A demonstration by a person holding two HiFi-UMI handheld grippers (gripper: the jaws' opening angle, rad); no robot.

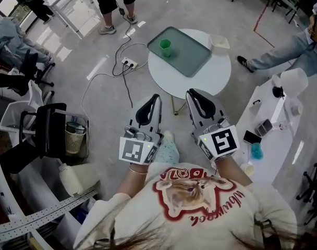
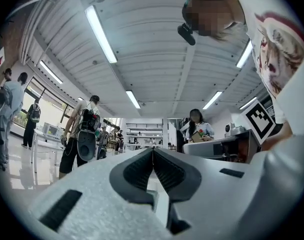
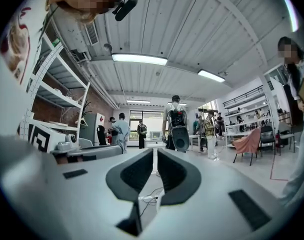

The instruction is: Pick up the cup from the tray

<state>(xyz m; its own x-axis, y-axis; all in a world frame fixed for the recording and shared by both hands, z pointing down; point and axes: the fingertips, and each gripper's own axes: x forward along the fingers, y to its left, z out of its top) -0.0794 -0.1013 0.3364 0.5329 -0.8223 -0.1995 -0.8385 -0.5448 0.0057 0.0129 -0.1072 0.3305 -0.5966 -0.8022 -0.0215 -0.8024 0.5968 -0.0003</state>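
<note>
A: Printed shirt (image 1: 200, 202) nearest. Just past it, left tongs (image 1: 156, 98) and right tongs (image 1: 190, 92) sit side by side, short of the round counter (image 1: 213, 79).
B: Progress?
A: None visible. Green cup (image 1: 165, 47) stands upright on the tray (image 1: 192, 61), near its left end, well apart from both tongs. Approach, grasp and lift all remain, I judge.
B: Tongs?
A: Left pressed together, empty. Right all but together, a thin slit, nothing in it, touching nothing.
</note>
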